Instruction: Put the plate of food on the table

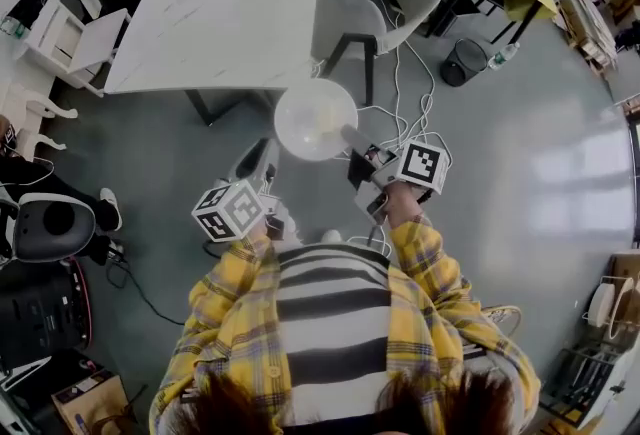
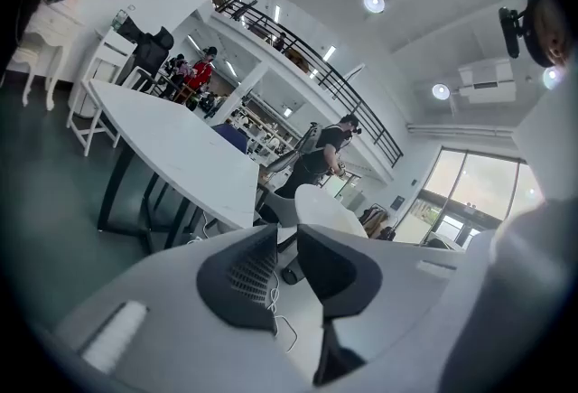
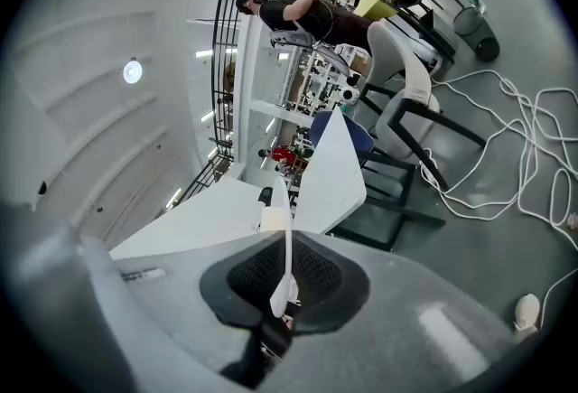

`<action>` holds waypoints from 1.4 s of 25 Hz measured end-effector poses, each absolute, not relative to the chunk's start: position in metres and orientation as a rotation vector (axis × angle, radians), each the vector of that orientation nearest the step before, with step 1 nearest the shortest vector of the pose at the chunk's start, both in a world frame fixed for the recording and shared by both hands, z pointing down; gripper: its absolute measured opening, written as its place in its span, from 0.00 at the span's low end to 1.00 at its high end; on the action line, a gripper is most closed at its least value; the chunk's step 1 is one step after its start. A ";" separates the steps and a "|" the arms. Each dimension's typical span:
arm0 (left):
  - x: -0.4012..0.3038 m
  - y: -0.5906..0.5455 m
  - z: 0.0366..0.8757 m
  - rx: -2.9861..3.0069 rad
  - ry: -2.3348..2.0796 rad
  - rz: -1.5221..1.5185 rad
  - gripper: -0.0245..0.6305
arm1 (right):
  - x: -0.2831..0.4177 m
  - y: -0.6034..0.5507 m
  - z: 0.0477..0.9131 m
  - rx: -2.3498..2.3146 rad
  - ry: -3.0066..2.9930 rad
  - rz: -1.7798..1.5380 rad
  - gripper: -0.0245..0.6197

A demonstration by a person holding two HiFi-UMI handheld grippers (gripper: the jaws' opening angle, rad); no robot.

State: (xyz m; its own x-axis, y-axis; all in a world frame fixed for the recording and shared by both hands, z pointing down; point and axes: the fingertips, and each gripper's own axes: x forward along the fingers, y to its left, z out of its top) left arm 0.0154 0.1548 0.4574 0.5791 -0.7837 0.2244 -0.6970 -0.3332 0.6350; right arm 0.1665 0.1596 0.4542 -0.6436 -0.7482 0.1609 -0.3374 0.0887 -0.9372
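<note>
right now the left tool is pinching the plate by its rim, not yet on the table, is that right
Not quite: it is the right tool that is shut on the rim of the plate, as the right gripper view shows. The left tool is open with nothing between its jaws. The plate is indeed not yet on the table.

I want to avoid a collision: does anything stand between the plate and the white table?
Nothing visible does. The plate, gripped by the right gripper, hangs just before the table; the chair stands aside.
</note>
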 end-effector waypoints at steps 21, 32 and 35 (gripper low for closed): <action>0.013 0.147 0.453 2.080 -1.138 -0.198 0.16 | 0.158 0.149 0.466 -1.016 1.944 -1.654 0.05; 0.025 0.146 0.462 2.027 -1.030 -0.209 0.22 | 0.153 0.144 0.470 -1.006 1.933 -1.672 0.05; 0.028 0.144 0.464 2.021 -1.012 -0.206 0.22 | 0.154 0.144 0.472 -1.020 1.933 -1.676 0.05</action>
State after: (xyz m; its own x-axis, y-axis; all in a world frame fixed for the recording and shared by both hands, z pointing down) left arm 0.0284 0.1438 0.4645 0.6595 -0.7222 0.2085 -0.5829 -0.3162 0.7485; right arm 0.1535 0.1439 0.4724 -0.6620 -0.7303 0.1686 -0.2706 0.0231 -0.9624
